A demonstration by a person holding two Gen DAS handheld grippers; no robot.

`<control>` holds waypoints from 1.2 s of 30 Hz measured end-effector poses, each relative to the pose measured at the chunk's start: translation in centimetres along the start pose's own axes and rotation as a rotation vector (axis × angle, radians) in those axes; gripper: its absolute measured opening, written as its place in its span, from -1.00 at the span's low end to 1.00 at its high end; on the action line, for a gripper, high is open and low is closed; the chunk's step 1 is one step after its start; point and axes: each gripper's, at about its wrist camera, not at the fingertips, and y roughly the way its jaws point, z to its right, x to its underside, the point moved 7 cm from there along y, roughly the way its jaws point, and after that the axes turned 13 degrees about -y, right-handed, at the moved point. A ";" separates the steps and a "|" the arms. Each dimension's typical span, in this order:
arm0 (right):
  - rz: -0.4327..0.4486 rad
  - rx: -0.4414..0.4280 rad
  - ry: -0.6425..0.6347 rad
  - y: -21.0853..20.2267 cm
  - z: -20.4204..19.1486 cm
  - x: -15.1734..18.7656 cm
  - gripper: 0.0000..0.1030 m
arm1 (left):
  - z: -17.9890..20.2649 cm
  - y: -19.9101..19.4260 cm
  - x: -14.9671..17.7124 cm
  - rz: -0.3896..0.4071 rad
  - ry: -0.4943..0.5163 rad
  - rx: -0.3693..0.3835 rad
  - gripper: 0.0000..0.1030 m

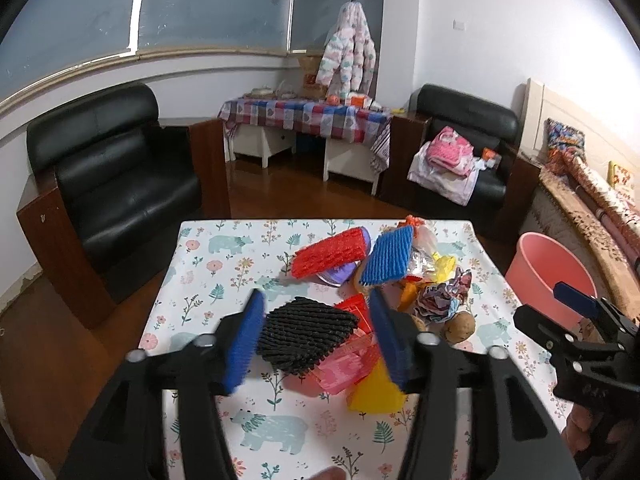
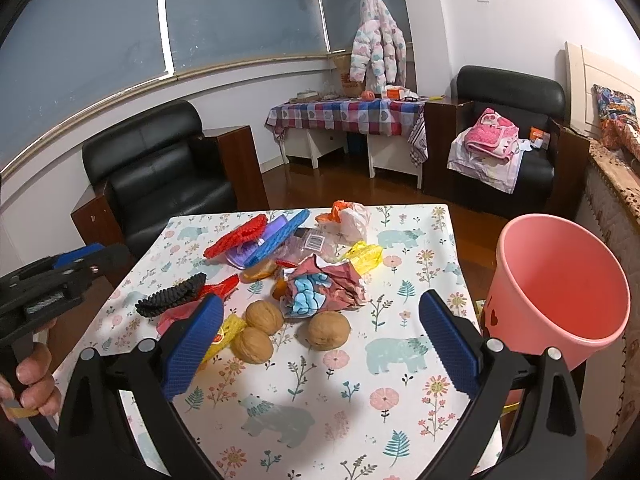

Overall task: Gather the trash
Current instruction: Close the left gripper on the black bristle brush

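Observation:
A heap of trash lies on the floral table (image 1: 224, 264): a black foam net (image 1: 306, 334), red net (image 1: 330, 256), blue net (image 1: 388, 256), pink and yellow wrappers, crumpled paper (image 2: 320, 292) and three walnuts (image 2: 328, 330). My left gripper (image 1: 318, 344) is open, its blue fingers on either side of the black net, just above it. My right gripper (image 2: 320, 344) is open and empty, over the table just behind the walnuts. It also shows at the right edge of the left wrist view (image 1: 576, 312). A pink bucket (image 2: 560, 280) stands beside the table's right edge.
Black armchairs (image 1: 116, 176) stand beyond the table on the left and right. A checked-cloth side table (image 1: 304, 116) is at the back wall. A bed (image 1: 592, 184) runs along the right side behind the bucket.

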 end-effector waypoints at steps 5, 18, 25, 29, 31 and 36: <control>-0.008 -0.003 0.039 0.2 0.6 0.3 0.91 | -1.5 -1.1 0.3 0.031 0.023 0.018 0.29; -0.061 -0.088 0.019 1.8 -1.0 1.1 0.91 | -2.2 1.3 3.9 -0.100 0.065 0.033 -0.06; -0.091 -0.114 0.036 2.6 -0.5 1.4 0.70 | -1.8 3.5 4.7 -0.155 0.082 0.032 -0.06; -0.115 -0.136 0.056 3.2 -0.2 1.7 0.49 | -2.7 4.0 4.4 -0.180 -0.001 0.044 -0.06; -0.120 -0.151 0.047 3.5 -0.3 1.6 0.46 | -3.0 3.9 4.0 -0.180 -0.033 0.060 -0.06; -0.103 -0.165 0.011 3.6 -0.9 1.3 0.43 | -2.9 4.7 3.9 -0.196 -0.024 0.042 -0.07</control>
